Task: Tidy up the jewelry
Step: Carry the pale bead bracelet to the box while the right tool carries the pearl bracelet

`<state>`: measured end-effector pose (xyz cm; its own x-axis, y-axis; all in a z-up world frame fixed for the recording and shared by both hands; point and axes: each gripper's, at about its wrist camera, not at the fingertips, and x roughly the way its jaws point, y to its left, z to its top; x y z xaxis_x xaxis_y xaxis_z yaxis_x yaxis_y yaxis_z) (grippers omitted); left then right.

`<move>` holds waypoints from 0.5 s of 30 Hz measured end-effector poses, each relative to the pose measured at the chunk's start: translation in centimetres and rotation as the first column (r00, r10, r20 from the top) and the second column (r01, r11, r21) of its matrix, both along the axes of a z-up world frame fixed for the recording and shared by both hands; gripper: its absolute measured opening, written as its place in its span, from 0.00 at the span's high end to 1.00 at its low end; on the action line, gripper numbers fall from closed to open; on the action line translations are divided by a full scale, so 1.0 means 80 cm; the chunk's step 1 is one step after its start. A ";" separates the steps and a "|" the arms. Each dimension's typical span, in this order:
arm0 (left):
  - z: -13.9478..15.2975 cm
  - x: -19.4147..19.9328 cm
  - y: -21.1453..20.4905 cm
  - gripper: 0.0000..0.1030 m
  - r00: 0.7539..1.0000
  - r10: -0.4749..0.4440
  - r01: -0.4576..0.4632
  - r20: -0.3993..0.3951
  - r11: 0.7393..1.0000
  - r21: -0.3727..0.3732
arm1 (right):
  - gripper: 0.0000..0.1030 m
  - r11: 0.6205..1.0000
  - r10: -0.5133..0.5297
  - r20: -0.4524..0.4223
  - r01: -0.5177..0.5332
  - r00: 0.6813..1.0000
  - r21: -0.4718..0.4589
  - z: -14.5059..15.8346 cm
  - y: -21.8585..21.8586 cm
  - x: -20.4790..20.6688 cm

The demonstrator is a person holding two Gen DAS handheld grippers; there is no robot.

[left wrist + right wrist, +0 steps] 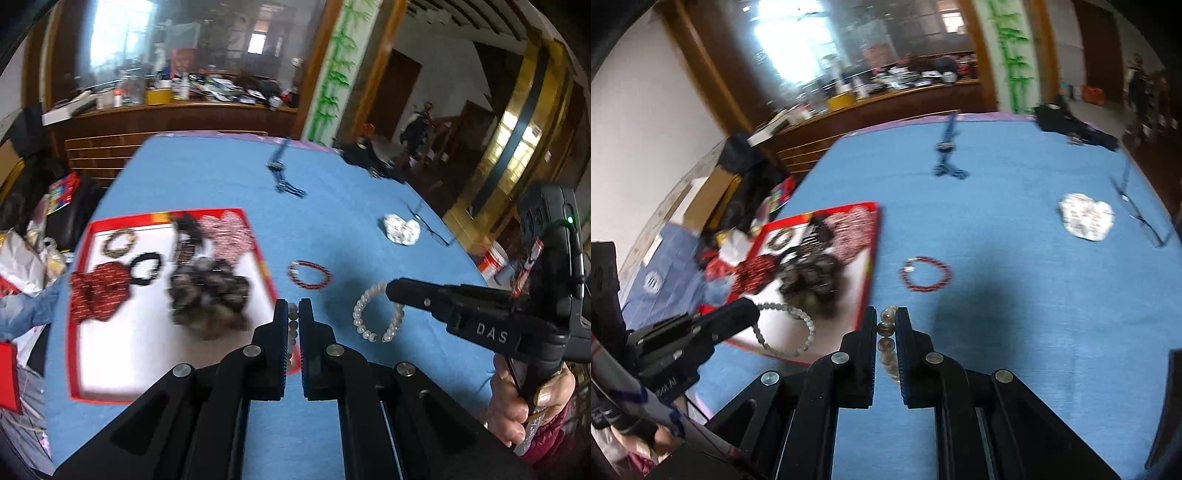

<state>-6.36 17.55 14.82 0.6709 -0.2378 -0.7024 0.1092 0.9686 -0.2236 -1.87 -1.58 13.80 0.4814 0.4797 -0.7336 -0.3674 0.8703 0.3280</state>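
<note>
Grey bead bracelet point(798, 325) clamped in left gripper point(293, 317) jaws, loop hanging over red tray point(79, 295) near edge, pearl bracelet point(376, 314) clamped in right gripper point(886, 325) beside tray, red bracelet point(926, 274) flat beyond.

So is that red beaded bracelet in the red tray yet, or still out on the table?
Still out. The red beaded bracelet lies flat on the blue tablecloth, just right of the red tray, apart from its rim. Neither gripper touches it.

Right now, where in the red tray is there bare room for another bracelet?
Red tray: bare white floor along its near edge, in front of the red scrunchie and left of the brown scrunchie. The far half is crowded.
</note>
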 end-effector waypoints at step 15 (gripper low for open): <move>-0.051 -0.009 0.129 0.95 0.976 0.205 -0.206 -0.073 0.978 -0.013 | 0.89 0.971 0.237 -0.055 -0.238 0.970 0.002 -0.030 0.166 -0.016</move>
